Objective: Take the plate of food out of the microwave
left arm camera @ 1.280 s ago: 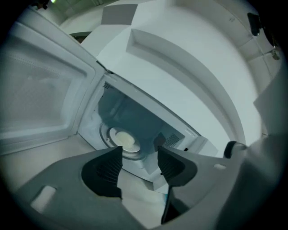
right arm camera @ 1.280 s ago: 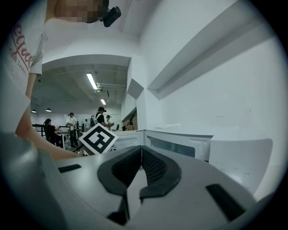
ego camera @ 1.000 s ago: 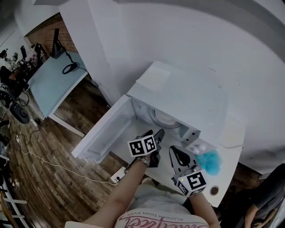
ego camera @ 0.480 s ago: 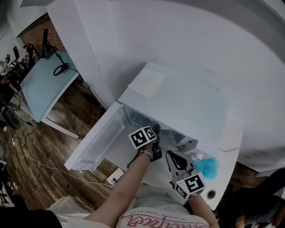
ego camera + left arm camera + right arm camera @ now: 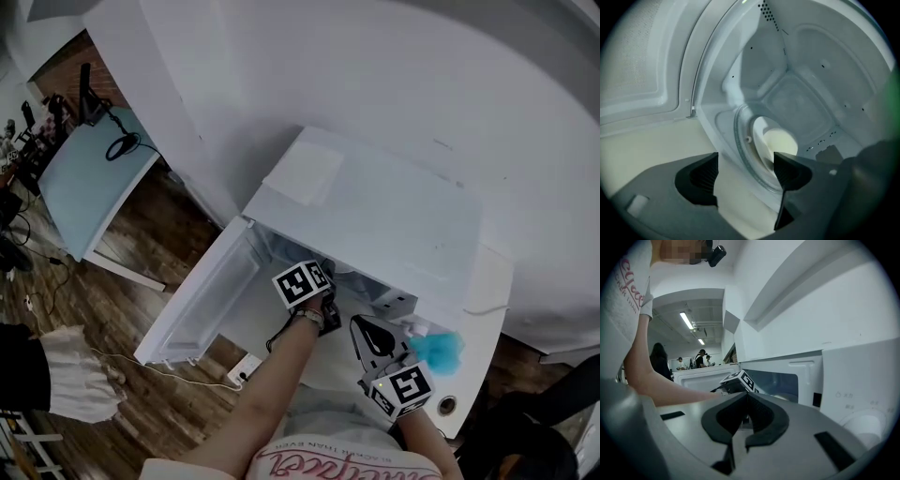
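Inside the microwave (image 5: pixel 801 93), the plate (image 5: pixel 776 140) is partly hidden.

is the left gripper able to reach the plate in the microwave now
Probably yes: the door stands open, the left gripper has just been opening its jaws, nothing is between them, and the plate lies right ahead.

I see a fluffy bright blue puff (image 5: pixel 439 349) lying on the white counter (image 5: pixel 492 291). Down at left, a white cable (image 5: pixel 178 371) trails across the dark wooden floor (image 5: pixel 94 300) toward a power strip (image 5: pixel 246 367).
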Available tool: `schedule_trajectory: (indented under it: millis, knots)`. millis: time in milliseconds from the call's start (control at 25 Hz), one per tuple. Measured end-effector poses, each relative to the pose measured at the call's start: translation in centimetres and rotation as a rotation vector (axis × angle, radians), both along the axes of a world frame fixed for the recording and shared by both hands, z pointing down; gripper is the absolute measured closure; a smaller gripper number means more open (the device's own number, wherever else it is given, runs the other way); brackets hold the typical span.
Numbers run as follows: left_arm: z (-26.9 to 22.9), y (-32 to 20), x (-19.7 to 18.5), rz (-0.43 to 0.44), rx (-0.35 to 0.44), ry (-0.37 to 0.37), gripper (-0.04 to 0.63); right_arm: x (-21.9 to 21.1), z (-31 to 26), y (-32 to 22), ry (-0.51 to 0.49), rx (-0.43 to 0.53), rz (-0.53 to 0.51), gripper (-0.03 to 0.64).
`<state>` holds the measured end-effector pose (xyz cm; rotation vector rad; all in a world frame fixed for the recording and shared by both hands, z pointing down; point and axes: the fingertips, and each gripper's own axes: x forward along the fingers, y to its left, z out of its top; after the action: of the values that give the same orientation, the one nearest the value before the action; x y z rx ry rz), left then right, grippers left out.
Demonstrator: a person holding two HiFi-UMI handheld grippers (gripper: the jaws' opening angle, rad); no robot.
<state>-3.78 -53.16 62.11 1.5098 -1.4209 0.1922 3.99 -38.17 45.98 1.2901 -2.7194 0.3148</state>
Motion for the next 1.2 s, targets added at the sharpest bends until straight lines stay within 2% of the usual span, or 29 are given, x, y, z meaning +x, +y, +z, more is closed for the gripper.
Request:
schedule_trajectory:
  millis: [80, 320, 440, 560, 640, 760, 920, 1200]
  knots:
    - [0.1, 0.5, -0.2, -0.002, -0.018, 0.007, 0.238, 0.0, 0.0, 0.1, 0.001, 0.003, -0.002, 0.606]
    - [0.5, 2.6, -1.5, -0.04, -0.077, 0.105, 0.238, -0.2, -0.4, 0.7, 0.0, 0.015, -0.008, 0.606]
    - [0.9, 3.6, -1.5, -0.045, -0.112, 0.185, 0.239, -0.3, -0.4, 1.1, 0.003, 0.018, -0.01, 0.606]
    - [1.2, 3.8, -1.0, -0.042, -0.114, 0.267, 0.244, -0.4, -0.6, 1.3, 0.002, 0.026, -0.014, 0.606]
    - [0.8, 3.7, -0.5, -0.043, -0.095, 0.322, 0.29, -0.5, -0.7, 1.5, 0.001, 0.034, -0.022, 0.606]
    - [-0.1, 3.3, 0.4, -0.054, -0.052, 0.394, 0.401, -0.4, -0.8, 1.7, 0.005, 0.037, -0.02, 0.606]
    - [-1.1, 2.9, 1.1, -0.046, 0.0, 0.434, 0.524, -0.3, -1.0, 2.0, 0.01, 0.046, -0.019, 0.606]
    - [-1.1, 3.0, 1.0, -0.109, 0.005, 0.573, 0.557, 0.2, -1.1, 2.2, 0.021, 0.051, -0.003, 0.606]
